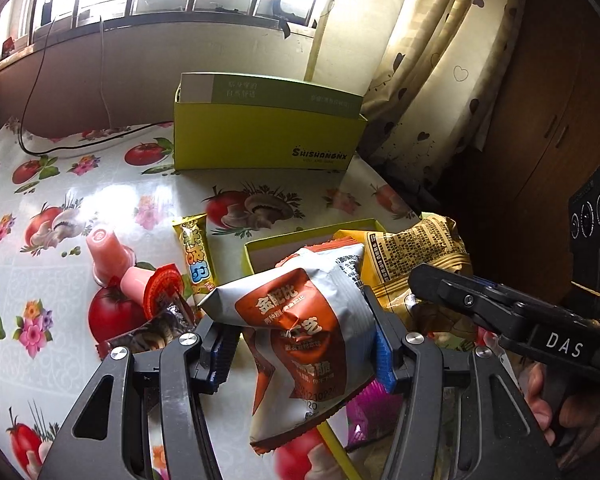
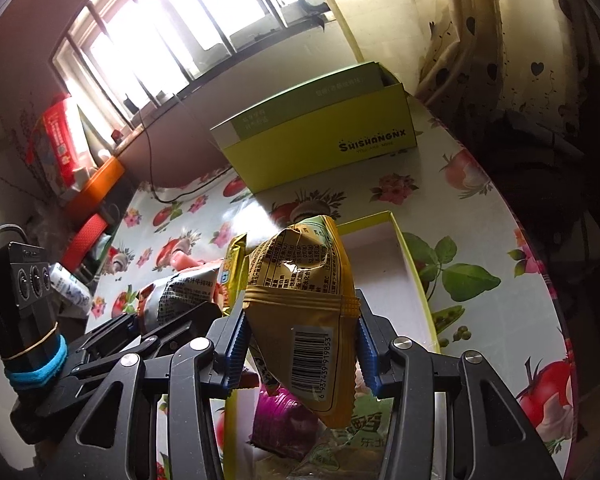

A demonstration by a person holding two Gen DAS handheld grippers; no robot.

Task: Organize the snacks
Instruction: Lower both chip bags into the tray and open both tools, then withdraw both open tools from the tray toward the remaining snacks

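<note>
My left gripper point(image 1: 300, 356) is shut on a silver and brown snack packet point(image 1: 300, 332) and holds it above the table. My right gripper point(image 2: 300, 350) is shut on a gold snack packet point(image 2: 304, 308) with a barcode; it also shows in the left wrist view point(image 1: 416, 256). Both packets hang over a shallow yellow-rimmed box point(image 2: 412, 264), seen too in the left wrist view point(image 1: 284, 240). A purple packet point(image 2: 284, 420) and a green one point(image 2: 364, 432) lie below in the box.
A tall yellow-green carton point(image 1: 260, 140) stands at the back of the fruit-print table point(image 1: 80, 200). Left of the box lie two pink jelly cups point(image 1: 112, 256), a yellow stick snack point(image 1: 196, 260) and a dark wrapper point(image 1: 152, 332). Curtains hang at the right.
</note>
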